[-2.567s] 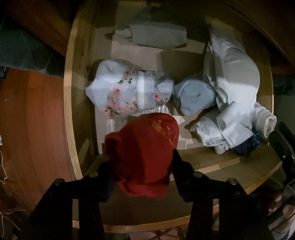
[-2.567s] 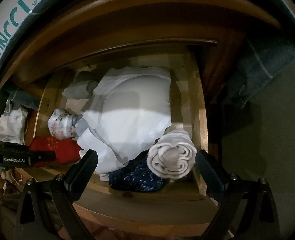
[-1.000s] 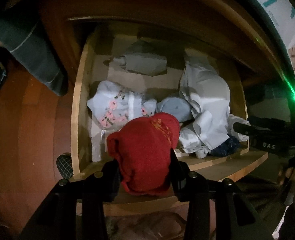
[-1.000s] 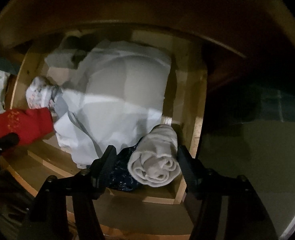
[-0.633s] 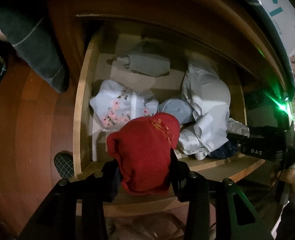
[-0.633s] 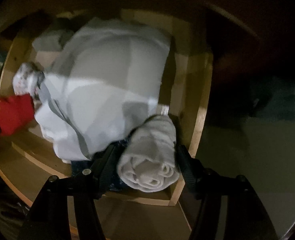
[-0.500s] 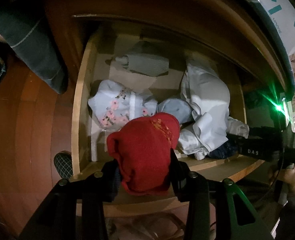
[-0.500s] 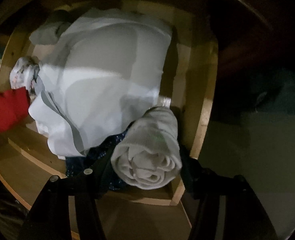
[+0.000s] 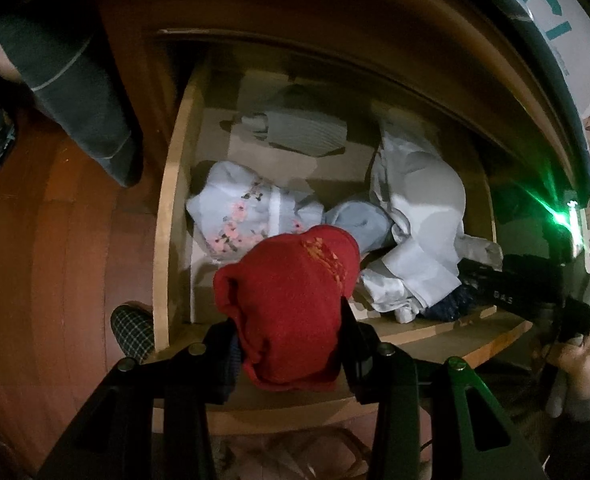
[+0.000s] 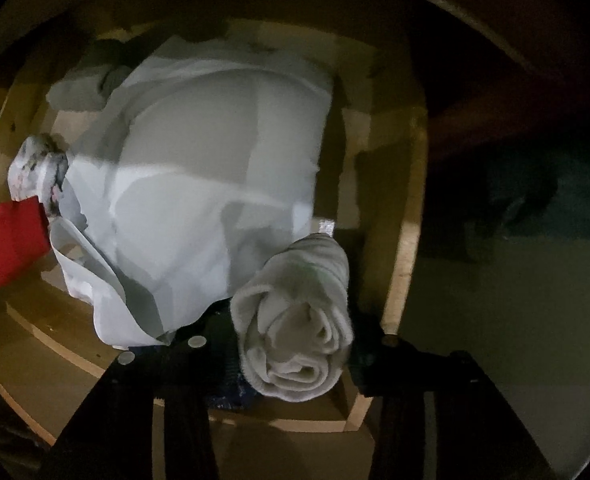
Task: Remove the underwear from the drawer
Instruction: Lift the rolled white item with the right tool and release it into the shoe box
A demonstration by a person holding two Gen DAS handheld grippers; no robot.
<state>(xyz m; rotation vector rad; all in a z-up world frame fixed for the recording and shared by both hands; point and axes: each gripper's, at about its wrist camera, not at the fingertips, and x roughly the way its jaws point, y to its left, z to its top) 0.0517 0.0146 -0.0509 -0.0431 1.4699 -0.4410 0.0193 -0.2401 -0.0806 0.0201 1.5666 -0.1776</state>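
In the left wrist view, a red piece of underwear [image 9: 291, 304] is clamped between the two fingers of the left gripper [image 9: 289, 344] at lower centre of the frame, held above the front edge of the open wooden drawer [image 9: 167, 248]. Behind it, in the middle of the frame, a pale floral bundle [image 9: 247, 216] lies against the drawer's left wall, with a light blue bundle [image 9: 359, 220] just beside it on the right. A folded grey piece [image 9: 303, 132] is seen towards the top of the drawer, and a large white garment [image 9: 419, 216] fills its right side. At the right edge of that frame the right gripper [image 9: 507, 292] is seen reaching into the drawer's lower right corner, with a hand [image 9: 583, 364] on its grip below.

In the right wrist view, a rolled cream-white piece of underwear [image 10: 295, 320] lies in the drawer's lower right corner, at lower centre of the frame, between the fingers of the right gripper [image 10: 291, 344]. The jaws are closing, and the fingers are seen pressed against both sides of the roll. A dark blue patterned cloth [image 10: 227, 384] is partly hidden under the roll. The white garment [image 10: 215, 184] spreads across the centre and upper left of this frame, and the red underwear [image 10: 7, 244] shows at the left edge.
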